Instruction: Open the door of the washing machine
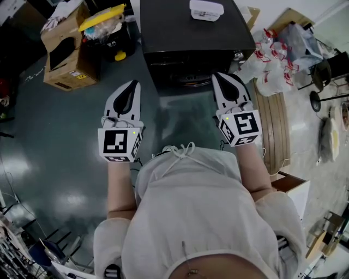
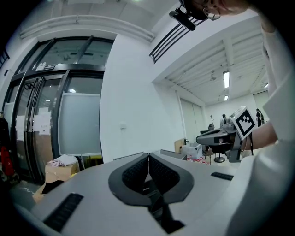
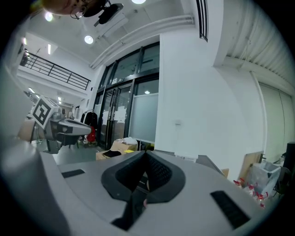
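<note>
1. White-shelled left gripper [image 1: 132, 83]: its own view shows the jaws fully together, the ribbed pads [image 2: 138, 173] meeting along one line. Nothing is between them. It is held in the air and touches nothing.
2. Right gripper [image 1: 217, 76]: its jaws are likewise closed flat on each other with nothing gripped, and it is clear of all surfaces.
3. Washing machine [image 1: 185, 32]: a dark cabinet standing on the floor [image 1: 65, 136], directly ahead of both grippers. The right gripper's tip is near the front right corner. The door [image 1: 188, 80] is on the steeply foreshortened front face, and only its curved upper rim shows. Neither gripper is in contact with it.
4. Markings: each marker cube [image 1: 119, 143] carries black-and-white square patterns and no letters. The cardboard box [image 1: 65, 57] to the left bears a yellow label too small to read. Print on the white box [image 1: 206, 10] on top of the machine is illegible.
5. View differences: only the head view shows the machine, the bags [image 1: 270, 60] with red print and the person's white top. The gripper views show a white wall [image 2: 133, 92] and tall glass doors [image 2: 50, 115]. Each gripper view also shows the other gripper, level alongside.
</note>
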`<act>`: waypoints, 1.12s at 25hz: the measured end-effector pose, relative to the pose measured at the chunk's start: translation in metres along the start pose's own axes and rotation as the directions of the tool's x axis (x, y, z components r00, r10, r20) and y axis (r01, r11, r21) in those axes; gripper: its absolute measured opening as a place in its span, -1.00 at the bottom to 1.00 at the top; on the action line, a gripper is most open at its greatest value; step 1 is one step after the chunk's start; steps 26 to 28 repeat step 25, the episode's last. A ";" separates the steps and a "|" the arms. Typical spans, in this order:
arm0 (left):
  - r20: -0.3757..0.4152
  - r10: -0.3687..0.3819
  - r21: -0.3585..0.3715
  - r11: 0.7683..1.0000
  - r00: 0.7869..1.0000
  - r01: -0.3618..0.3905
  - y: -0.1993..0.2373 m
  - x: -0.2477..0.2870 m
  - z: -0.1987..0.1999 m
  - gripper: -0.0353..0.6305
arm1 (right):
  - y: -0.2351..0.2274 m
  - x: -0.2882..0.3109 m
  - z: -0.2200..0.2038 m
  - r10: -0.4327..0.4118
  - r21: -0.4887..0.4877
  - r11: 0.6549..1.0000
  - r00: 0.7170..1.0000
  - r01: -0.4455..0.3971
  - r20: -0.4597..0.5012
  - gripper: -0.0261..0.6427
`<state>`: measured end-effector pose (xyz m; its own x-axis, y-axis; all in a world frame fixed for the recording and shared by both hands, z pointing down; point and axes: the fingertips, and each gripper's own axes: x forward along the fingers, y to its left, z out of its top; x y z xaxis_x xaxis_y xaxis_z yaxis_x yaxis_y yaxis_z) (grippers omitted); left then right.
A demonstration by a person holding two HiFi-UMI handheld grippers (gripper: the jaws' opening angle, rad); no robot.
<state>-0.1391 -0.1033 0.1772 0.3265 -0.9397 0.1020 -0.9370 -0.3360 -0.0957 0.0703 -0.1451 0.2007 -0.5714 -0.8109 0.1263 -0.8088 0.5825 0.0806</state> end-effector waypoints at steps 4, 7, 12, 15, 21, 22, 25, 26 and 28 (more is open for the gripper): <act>-0.010 -0.001 0.002 1.000 1.000 0.001 -0.010 0.004 0.002 -0.83 | -0.011 -0.007 -0.003 -0.009 0.020 1.000 1.000 0.009 -0.005 -0.91; -0.010 -0.001 -0.001 1.000 1.000 0.001 -0.016 0.008 0.003 -0.83 | -0.019 -0.010 -0.008 -0.019 0.031 0.999 1.000 0.019 -0.016 -0.91; -0.007 -0.005 -0.001 1.000 1.000 0.005 -0.025 0.011 0.007 -0.83 | -0.029 -0.017 -0.007 -0.047 0.031 0.998 0.999 0.047 -0.006 -0.92; -0.009 -0.008 0.001 1.000 1.000 0.008 -0.030 0.014 0.006 -0.83 | -0.035 -0.021 -0.007 -0.054 0.027 0.998 0.999 0.054 0.005 -0.91; 0.028 -0.031 -0.012 0.999 0.999 0.031 -0.039 0.015 0.014 -0.83 | -0.040 -0.027 -0.005 -0.047 0.035 0.998 0.999 0.046 0.012 -0.92; 0.040 -0.042 -0.012 0.999 0.998 0.043 -0.042 0.015 0.017 -0.83 | -0.041 -0.027 -0.005 -0.046 0.036 0.998 0.999 0.045 0.013 -0.92; 0.053 -0.070 0.000 0.998 0.996 0.070 -0.052 0.018 0.021 -0.83 | -0.045 -0.029 -0.006 -0.042 0.035 0.999 0.999 0.041 0.017 -0.92; 0.053 -0.070 0.000 0.998 0.996 0.070 -0.052 0.018 0.021 -0.83 | -0.045 -0.029 -0.006 -0.042 0.035 0.999 0.999 0.041 0.017 -0.92; 0.053 -0.070 0.000 0.998 0.996 0.070 -0.052 0.018 0.021 -0.83 | -0.045 -0.029 -0.006 -0.042 0.035 0.999 0.999 0.041 0.017 -0.92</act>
